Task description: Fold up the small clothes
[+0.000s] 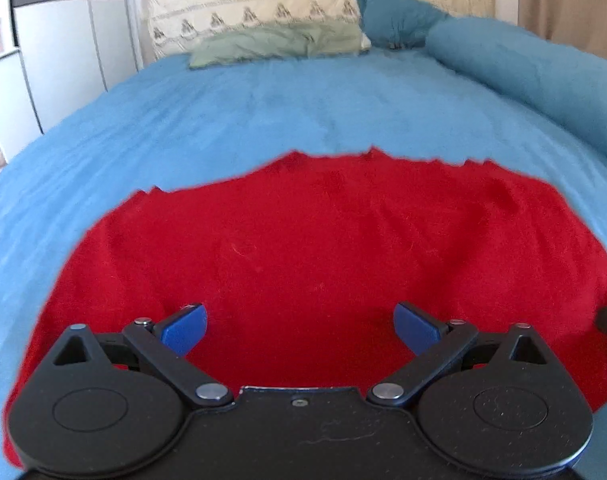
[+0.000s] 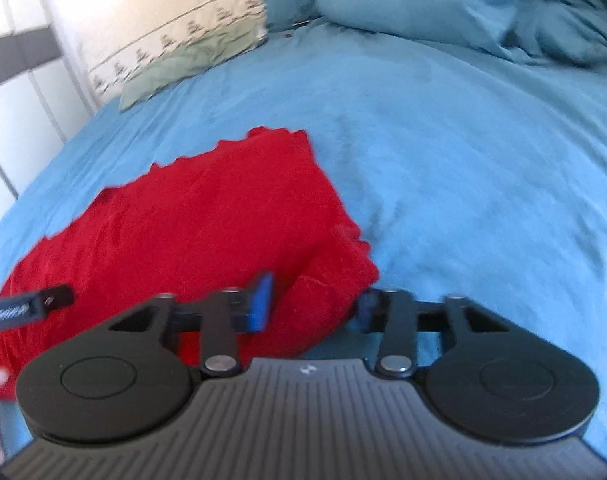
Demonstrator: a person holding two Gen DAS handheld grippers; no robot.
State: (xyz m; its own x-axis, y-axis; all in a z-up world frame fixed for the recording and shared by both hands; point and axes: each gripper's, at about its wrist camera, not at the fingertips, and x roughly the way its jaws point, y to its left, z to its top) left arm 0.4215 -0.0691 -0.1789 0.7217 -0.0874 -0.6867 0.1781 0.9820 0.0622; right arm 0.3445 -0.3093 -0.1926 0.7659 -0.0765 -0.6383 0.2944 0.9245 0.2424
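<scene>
Red garment (image 1: 303,248) lies spread on the blue bedspread (image 1: 263,112), near edge closest to you, scalloped far edge pointing toward the pillows (image 1: 255,20). From the left wrist view it reads as 1 broad flat panel, mostly smooth, with slight wrinkling near the far right corner. From the right wrist view its right side shows a doubled, bunched strip along the edge, so it may already carry 1 fold; you cannot confirm the layer count from these views.

Your left gripper (image 1: 301,326) hovers over the near middle of the garment, jaws spread wide, nothing between the blue pads (image 1: 185,330).

Your right gripper (image 2: 313,300) sits at the garment's near right corner. Jaws are partly drawn in, and red cloth sits in the gap. The view is blurred; the left pad (image 2: 261,302) looks close to the fabric, but you cannot tell whether the pads actually pinch it.

Progress estimate: early. Garment is laid out and roughly flattened. Still to do: secure the corner, take a second hold, and bring 1 side over.
</scene>
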